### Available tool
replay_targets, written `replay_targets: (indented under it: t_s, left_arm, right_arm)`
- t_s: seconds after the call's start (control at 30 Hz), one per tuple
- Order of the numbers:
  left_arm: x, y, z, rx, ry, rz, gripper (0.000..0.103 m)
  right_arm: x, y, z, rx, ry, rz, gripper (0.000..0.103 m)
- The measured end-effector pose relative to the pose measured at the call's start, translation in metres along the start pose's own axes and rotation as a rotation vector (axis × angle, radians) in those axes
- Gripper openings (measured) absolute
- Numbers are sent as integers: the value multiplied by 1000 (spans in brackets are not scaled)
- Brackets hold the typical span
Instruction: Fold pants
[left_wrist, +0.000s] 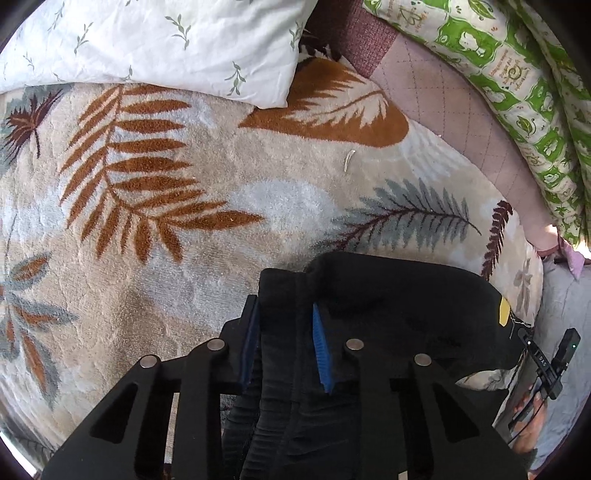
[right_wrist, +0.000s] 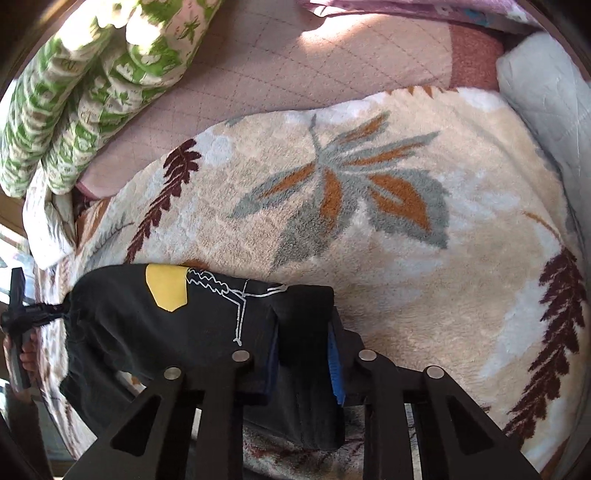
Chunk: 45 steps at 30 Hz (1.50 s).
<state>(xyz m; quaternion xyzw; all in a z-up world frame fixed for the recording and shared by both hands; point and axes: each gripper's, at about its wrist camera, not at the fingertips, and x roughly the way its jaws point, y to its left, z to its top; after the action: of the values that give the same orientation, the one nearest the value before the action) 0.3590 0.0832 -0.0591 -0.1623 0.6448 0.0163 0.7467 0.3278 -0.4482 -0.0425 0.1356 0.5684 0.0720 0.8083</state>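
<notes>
Left wrist view: left gripper (left_wrist: 284, 343) is seen pinching a bunched edge of the black pants (left_wrist: 388, 306), cloth squeezed between the blue pads (left_wrist: 320, 350), jaws nearly together. Pants are stretched off to the right, just above a fleece blanket (left_wrist: 184, 206) w/ brown and grey leaf print; yellow patch (left_wrist: 503, 312) is seen at the far right end of the fabric. Right gripper (left_wrist: 550, 360) is partly seen at the right edge, a hand (left_wrist: 532, 424) below it, state not readable from here. White leaf-print pillow (left_wrist: 155, 40) is laid at top, touching the blanket; pink quilted cover (left_wrist: 443, 107) and green-and-white bedding (left_wrist: 517, 74) are seen top right. Right wrist view: right gripper (right_wrist: 304, 354) is clamped on the other end of the pants (right_wrist: 147, 332), black fabric pressed between its pads (right_wrist: 336, 369), jaws nearly together. Yellow patch (right_wrist: 168, 290) and white line print (right_wrist: 236, 299) are shown on the fabric. Pants are spanned leftward to the left gripper (right_wrist: 26, 317) at the left edge, over the blanket (right_wrist: 406, 258). Green bedding (right_wrist: 74, 103) top left, pink cover (right_wrist: 295, 74) behind, white pillow (right_wrist: 546, 92) top right.
</notes>
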Motion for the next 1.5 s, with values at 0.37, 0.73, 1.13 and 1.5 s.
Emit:
replay_targets:
  t_s: [0.37,0.73,1.13,1.5]
  left_arm:
    - [-53,-13,-38,59,-209,98,24]
    - [-103,-4,-91,54,-371,135,24]
    - [-117,21,-187,36,-435,77,24]
    - [-51,71,-261,-32,-204,25,24]
  right_arm:
    - [-37,18,-12,-76,-111,-40,15]
    - [-81,41,-41,-189,-231,-120,15]
    - [-114,37,-123,-252,-338,-122,15]
    - [-119,29,-208,-286,-311,-163,23]
